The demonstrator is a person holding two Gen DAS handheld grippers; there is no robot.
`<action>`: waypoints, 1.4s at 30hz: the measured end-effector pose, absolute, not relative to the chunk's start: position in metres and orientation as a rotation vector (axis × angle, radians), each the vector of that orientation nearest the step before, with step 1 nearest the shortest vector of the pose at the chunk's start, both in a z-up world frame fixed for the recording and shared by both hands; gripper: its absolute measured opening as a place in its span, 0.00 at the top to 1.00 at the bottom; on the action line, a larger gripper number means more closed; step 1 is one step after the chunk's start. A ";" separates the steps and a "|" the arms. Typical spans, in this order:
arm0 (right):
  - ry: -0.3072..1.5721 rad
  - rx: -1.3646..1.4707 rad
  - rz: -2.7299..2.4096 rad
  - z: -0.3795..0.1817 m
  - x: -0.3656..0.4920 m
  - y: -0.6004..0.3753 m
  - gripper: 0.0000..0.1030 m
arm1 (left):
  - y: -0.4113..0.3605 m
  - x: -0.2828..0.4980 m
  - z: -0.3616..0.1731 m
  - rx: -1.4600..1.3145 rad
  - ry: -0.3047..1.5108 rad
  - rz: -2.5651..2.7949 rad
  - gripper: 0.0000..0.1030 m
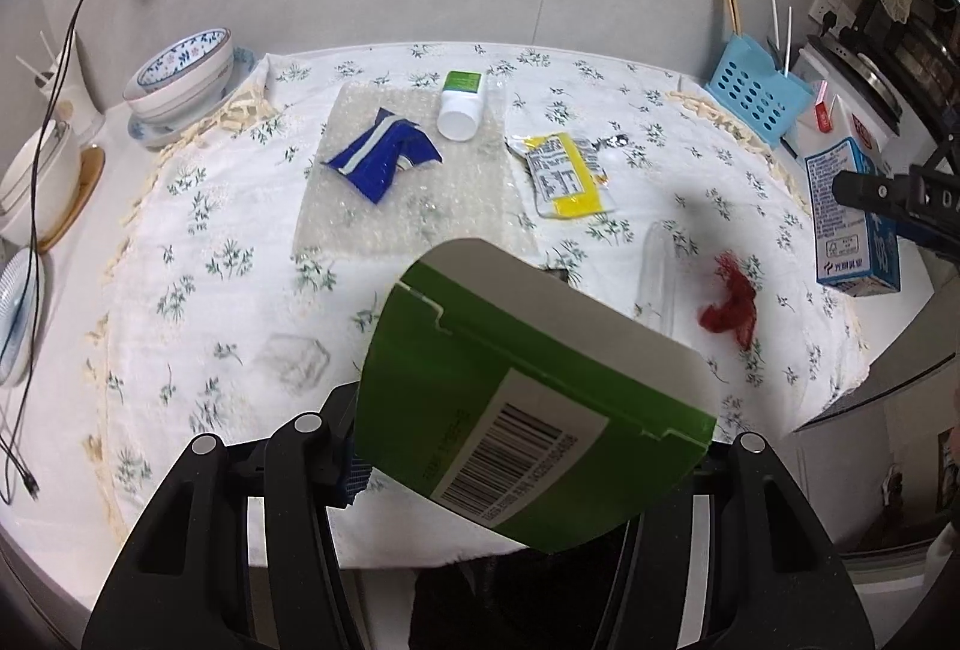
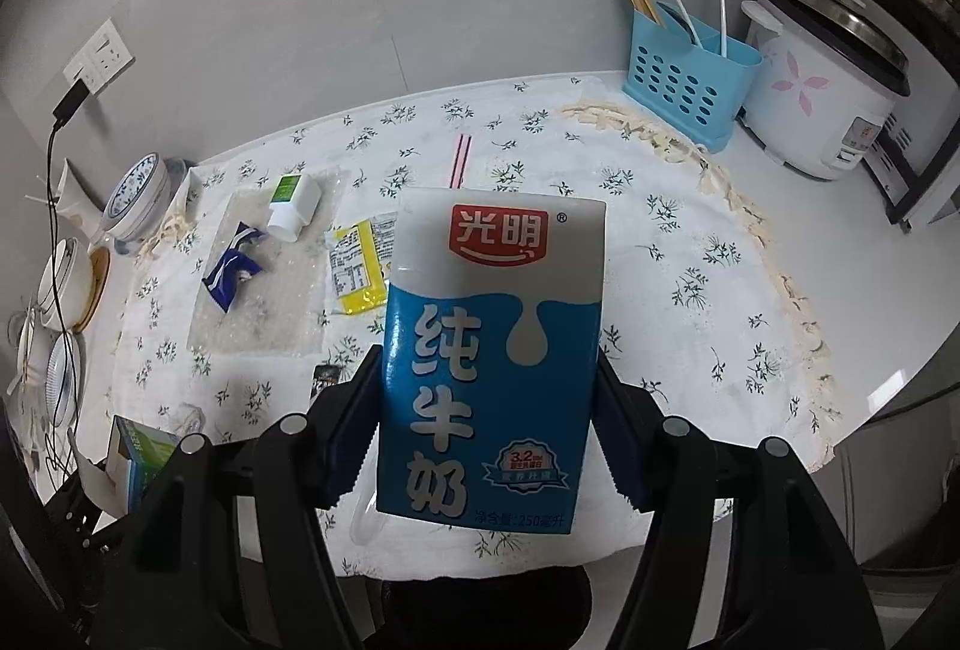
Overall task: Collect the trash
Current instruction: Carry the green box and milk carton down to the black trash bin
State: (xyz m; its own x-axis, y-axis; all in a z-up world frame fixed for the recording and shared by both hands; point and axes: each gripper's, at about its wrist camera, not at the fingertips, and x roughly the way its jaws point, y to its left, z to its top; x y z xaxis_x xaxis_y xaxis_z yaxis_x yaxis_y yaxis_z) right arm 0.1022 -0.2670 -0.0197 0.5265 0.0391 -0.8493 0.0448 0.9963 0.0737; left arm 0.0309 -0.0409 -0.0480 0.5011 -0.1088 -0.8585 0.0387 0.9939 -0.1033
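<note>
1. Two grippers each hold one piece of trash, lifted above the table (image 1: 180, 206) with its flowered cloth.
2. The left gripper (image 1: 528, 446) is closed on a green box (image 1: 528, 398). The box is tilted. Its long side runs from the low right corner of the left wrist view up toward the far left, and its grey top end points at the table.
3. The right gripper (image 2: 486, 434) is closed on a blue milk carton (image 2: 492, 350). The carton stands straight up between the two fingers. Its long side runs away from the camera, and its red logo end is the far end.
4. No bin shows in either view, so I cannot tell which way the held trash must go.
5. More trash lies on the table, well ahead of both grippers: a blue wrapper (image 1: 384, 158), a white bottle (image 1: 459, 104) lying with its cap toward the grippers, a yellow packet (image 1: 567, 176) and a red scrap (image 1: 729, 299).
6. I think the red scrap is nearer the right gripper, and the blue wrapper is nearer the left one.
</note>
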 end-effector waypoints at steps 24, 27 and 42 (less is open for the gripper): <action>0.986 0.036 0.080 -0.040 -0.013 -0.281 0.40 | -0.072 -0.042 -0.049 -0.084 1.051 -0.086 0.48; 0.985 0.031 0.089 -0.045 -0.025 -0.284 0.40 | -0.076 -0.049 -0.053 -0.085 1.060 -0.092 0.48; 1.022 0.008 0.120 -0.096 -0.074 -0.291 0.40 | -0.101 -0.089 -0.089 -0.096 1.117 -0.139 0.48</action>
